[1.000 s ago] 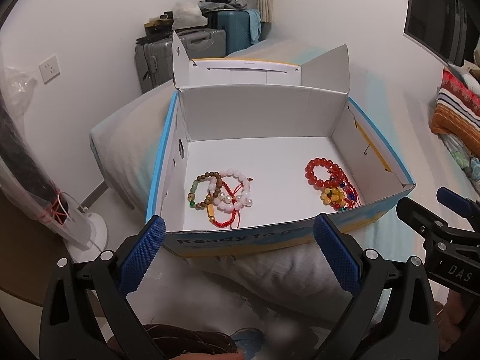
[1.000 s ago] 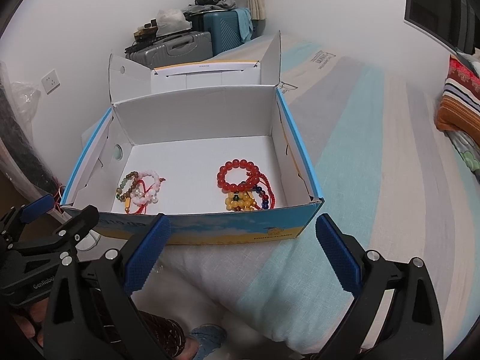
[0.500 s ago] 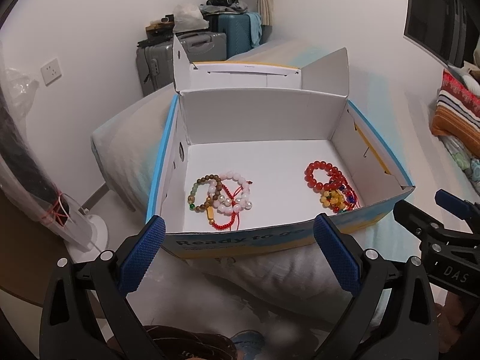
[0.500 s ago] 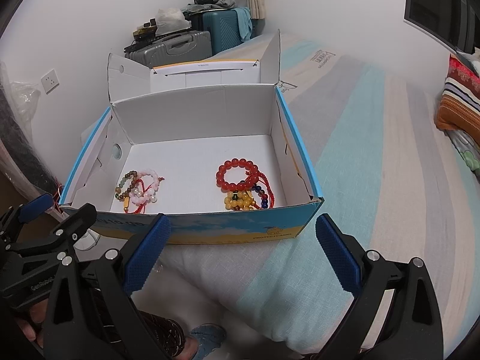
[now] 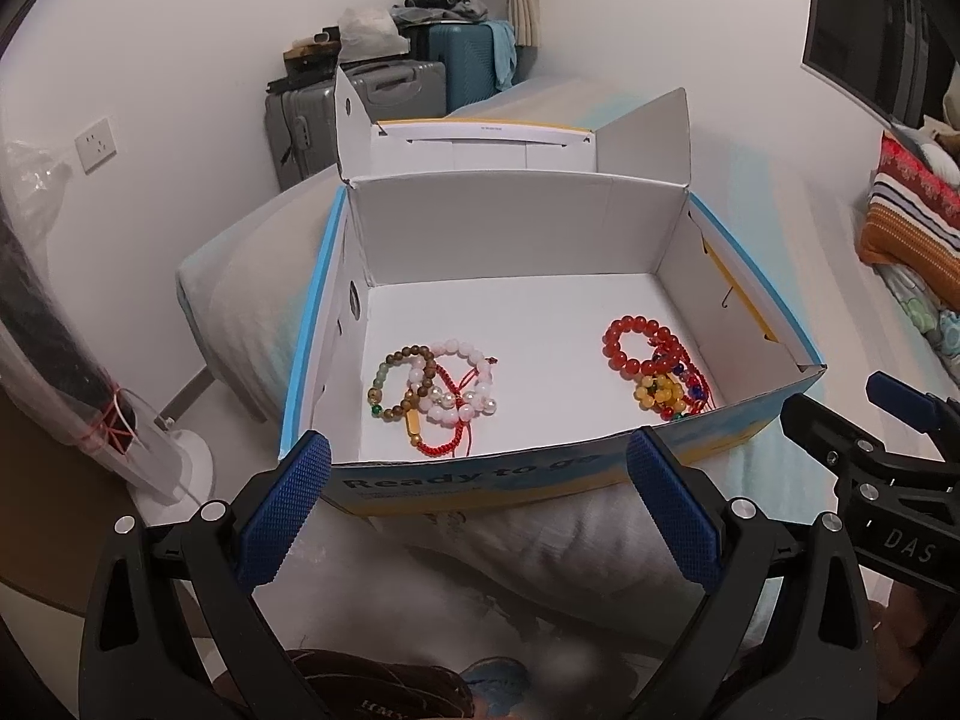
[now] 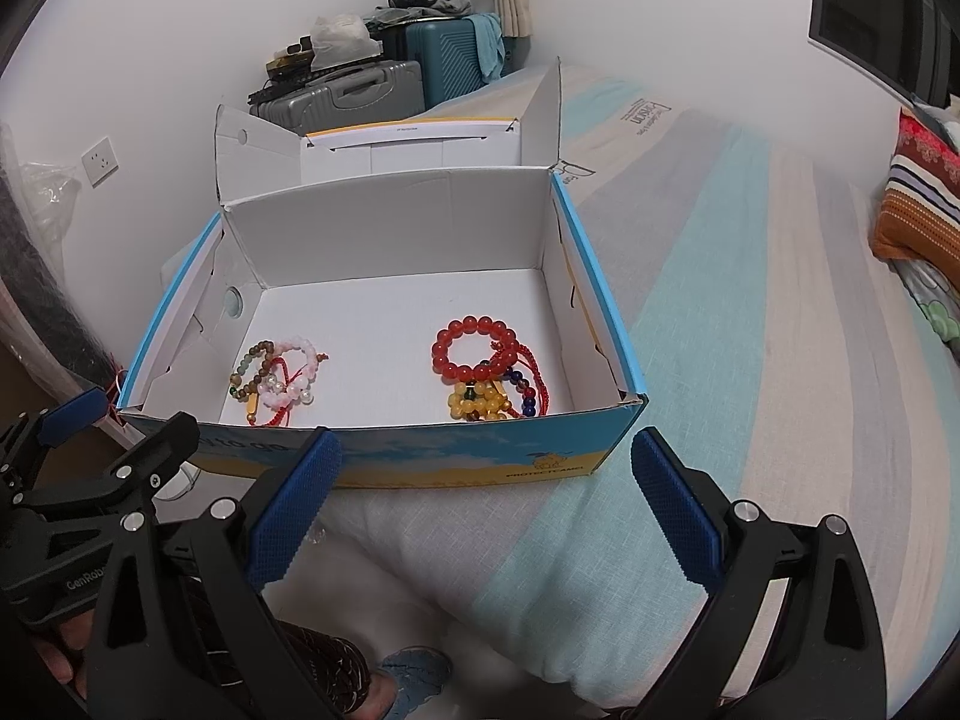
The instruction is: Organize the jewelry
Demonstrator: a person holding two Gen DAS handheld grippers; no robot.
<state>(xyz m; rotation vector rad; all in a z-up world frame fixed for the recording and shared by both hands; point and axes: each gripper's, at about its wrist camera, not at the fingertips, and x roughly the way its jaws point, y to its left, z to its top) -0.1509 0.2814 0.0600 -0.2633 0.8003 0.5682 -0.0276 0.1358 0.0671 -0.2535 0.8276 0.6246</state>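
Now both grippers hang wide open with nothing in them, low in front of the box (image 5: pixel 540 474) on the bed. The left gripper (image 5: pixel 477 495) has the pink and brown pile (image 5: pixel 435 393) straight ahead, past the near wall. The right gripper (image 6: pixel 483 495) has the red and yellow pile (image 6: pixel 489 369) straight ahead, so each hand is nearer its own pile.
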